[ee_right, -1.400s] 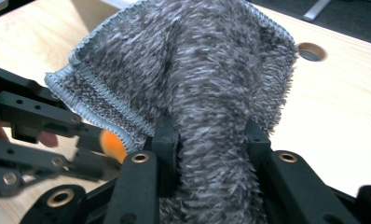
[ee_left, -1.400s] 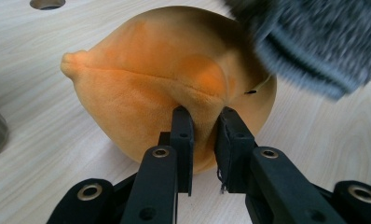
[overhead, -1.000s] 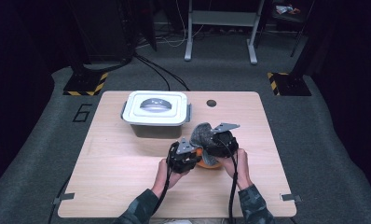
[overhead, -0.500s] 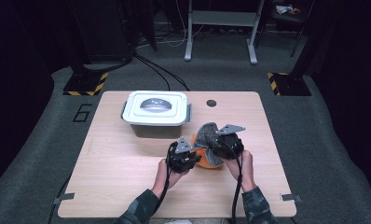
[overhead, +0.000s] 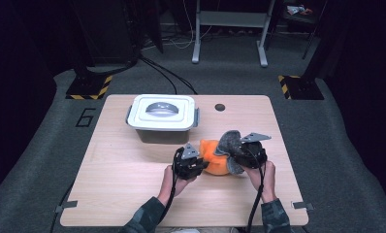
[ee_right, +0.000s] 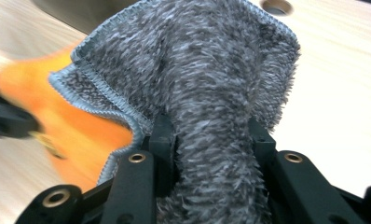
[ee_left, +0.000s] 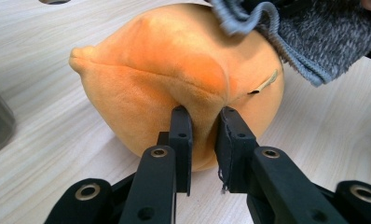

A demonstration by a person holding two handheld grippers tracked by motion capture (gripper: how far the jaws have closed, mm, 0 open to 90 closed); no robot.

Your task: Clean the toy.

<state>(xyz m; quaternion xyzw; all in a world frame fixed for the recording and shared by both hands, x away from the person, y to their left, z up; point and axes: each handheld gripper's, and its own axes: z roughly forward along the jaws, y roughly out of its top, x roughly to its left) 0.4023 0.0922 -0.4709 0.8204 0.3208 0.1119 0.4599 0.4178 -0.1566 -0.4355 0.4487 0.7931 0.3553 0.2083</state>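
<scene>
Both grippers were at work near the front centre of the wooden table (overhead: 133, 194): left gripper (overhead: 197, 162) had its jaws pinched on a fold of the orange plush toy (overhead: 215, 160), and right gripper (overhead: 237, 154) was clamped on a bunched grey fuzzy cloth (overhead: 229, 143) draped against the toy's right side. The toy sat on the table between the two grippers, just in front of a closed white-lidded plastic bin (overhead: 163, 119). Judged progress: toy steadied, cloth gripped and brought to it, so the wiping or covering looked under way, w/ most of the orange surface not yet covered; bin lid on, nothing put away. High view gave the layout, incl. the bin and a small round hole in the tabletop (overhead: 220, 107). Left gripper view showed the pinch close up: plush toy (ee_left: 174, 79) squeezed between the pads, cloth (ee_left: 314, 32) at upper right overlapping its top. Right gripper view showed the cloth (ee_right: 211, 93) wadded thick between the jaws, w/ its stitched grey hem (ee_right: 104, 107) and blurred orange behind.
</scene>
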